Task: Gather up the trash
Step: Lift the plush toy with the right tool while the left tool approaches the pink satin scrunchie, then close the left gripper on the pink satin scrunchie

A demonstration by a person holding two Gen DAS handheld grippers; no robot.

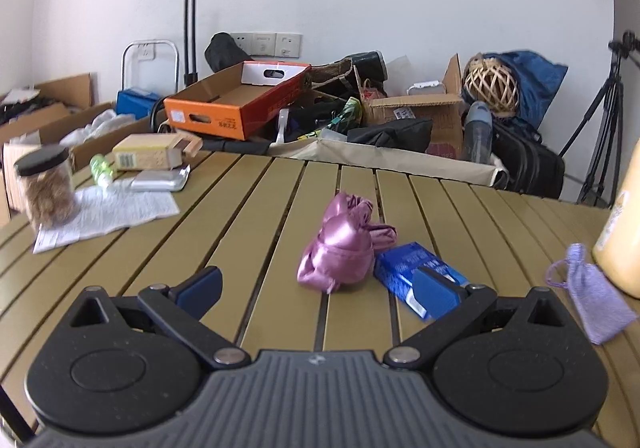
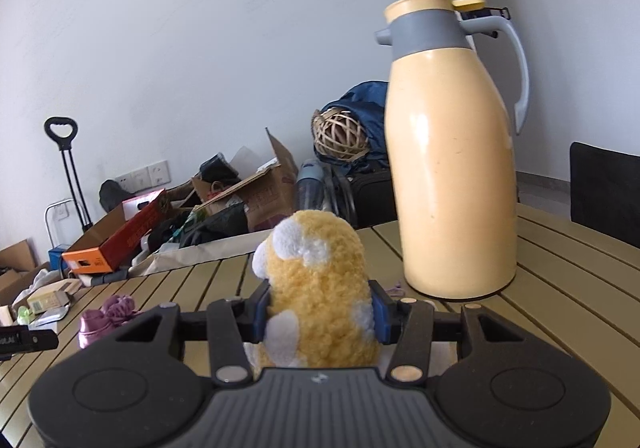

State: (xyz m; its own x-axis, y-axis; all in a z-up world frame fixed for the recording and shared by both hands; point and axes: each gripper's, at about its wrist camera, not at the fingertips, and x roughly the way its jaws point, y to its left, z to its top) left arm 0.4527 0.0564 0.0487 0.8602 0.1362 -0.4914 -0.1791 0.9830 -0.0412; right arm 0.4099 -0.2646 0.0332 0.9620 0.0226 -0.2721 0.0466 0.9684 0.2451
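The left gripper [image 1: 318,290] hovers low over the slatted table [image 1: 248,215] with its jaws spread wide apart and nothing between them. Straight ahead at twelve o'clock, just beyond the fingertips, lies a crumpled pink wrapper [image 1: 342,248], and touching it at about two o'clock from the jaws is a blue carton [image 1: 416,276], partly covered by the gripper's right finger [image 1: 434,290]. Farther out at three o'clock a small lilac pouch [image 1: 592,296] rests beside the base of a yellow jug [image 1: 622,240]. At ten o'clock, well apart from the wrapper, a sheet of paper [image 1: 108,213] carries a jar [image 1: 46,187] with a black lid, and behind it sit a silver packet [image 1: 160,179], a green bottle [image 1: 100,167] and a yellow box [image 1: 148,153]. The right gripper [image 2: 318,318] is clamped on a fluffy yellow and white plush toy [image 2: 316,288], its blue pads pressed against both flanks. The jug [image 2: 452,151] stands upright at one o'clock from the toy, just behind it, and the pink wrapper [image 2: 106,318] shows at nine o'clock.
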